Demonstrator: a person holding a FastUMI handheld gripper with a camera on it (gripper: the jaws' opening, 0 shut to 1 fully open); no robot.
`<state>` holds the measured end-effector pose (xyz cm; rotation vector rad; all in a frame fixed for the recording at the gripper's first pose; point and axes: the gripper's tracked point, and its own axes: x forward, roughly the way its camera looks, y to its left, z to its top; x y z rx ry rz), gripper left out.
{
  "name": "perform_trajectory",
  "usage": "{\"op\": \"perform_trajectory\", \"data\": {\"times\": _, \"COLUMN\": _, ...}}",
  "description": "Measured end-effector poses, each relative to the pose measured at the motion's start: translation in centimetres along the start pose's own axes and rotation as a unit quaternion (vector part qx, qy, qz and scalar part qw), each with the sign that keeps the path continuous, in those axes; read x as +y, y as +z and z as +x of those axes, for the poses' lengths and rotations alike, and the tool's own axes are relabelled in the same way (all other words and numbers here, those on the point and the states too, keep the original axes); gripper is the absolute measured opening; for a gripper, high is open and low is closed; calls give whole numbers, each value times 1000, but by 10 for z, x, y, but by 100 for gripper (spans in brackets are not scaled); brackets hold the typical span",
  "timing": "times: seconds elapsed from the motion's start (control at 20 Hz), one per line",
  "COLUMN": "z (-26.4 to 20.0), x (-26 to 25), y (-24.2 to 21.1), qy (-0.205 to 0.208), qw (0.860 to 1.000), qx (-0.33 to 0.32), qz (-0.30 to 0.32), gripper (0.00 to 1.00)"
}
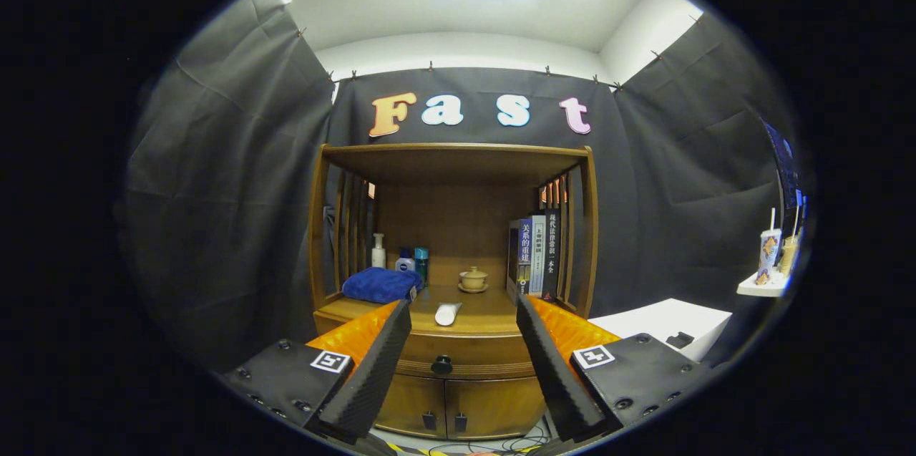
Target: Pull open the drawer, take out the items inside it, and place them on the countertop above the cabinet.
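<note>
Gripper [464, 370] fingers stand spread wide apart and hold nothing; between them, well beyond the tips, appears the front of a brown wooden cabinet [458, 406].

Gripper view: the wooden drawer [465, 352] sits flush with the cabinet front, closed, with its dark round knob [441, 364] centred on its face. Two lower cabinet doors [458, 409] lie beneath it, also closed. On the wooden countertop [494, 313] above the drawer rest a folded dark-blue towel [381, 284], a white tube [447, 313] lying on its side near the front edge, a small tan lidded cup on a saucer [473, 279], three bottles [401, 255] at the back left, and a row of upright books [535, 255] at the right. Drawer contents are hidden.

Stage judgement: a closed drawer with items on the countertop fits either a drawer awaiting its pull or one shut again after emptying; the frame does not settle which. If the drawer is yet to be opened, the fingers must close the distance, straddle the knob, clamp it and pull straight outward.
</note>
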<state>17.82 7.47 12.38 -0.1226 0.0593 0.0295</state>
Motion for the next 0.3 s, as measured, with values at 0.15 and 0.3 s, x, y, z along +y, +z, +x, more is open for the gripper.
{"op": "perform_trajectory", "data": {"times": 0.15, "z": 1, "x": -4, "y": -4, "qy": -4, "qw": 1000, "qx": 4, "qz": 3, "gripper": 97}}
{"op": "perform_trajectory", "data": {"times": 0.3, "z": 2, "x": -9, "y": -5, "qy": -11, "qw": 1000, "qx": 2, "qz": 5, "gripper": 97}}
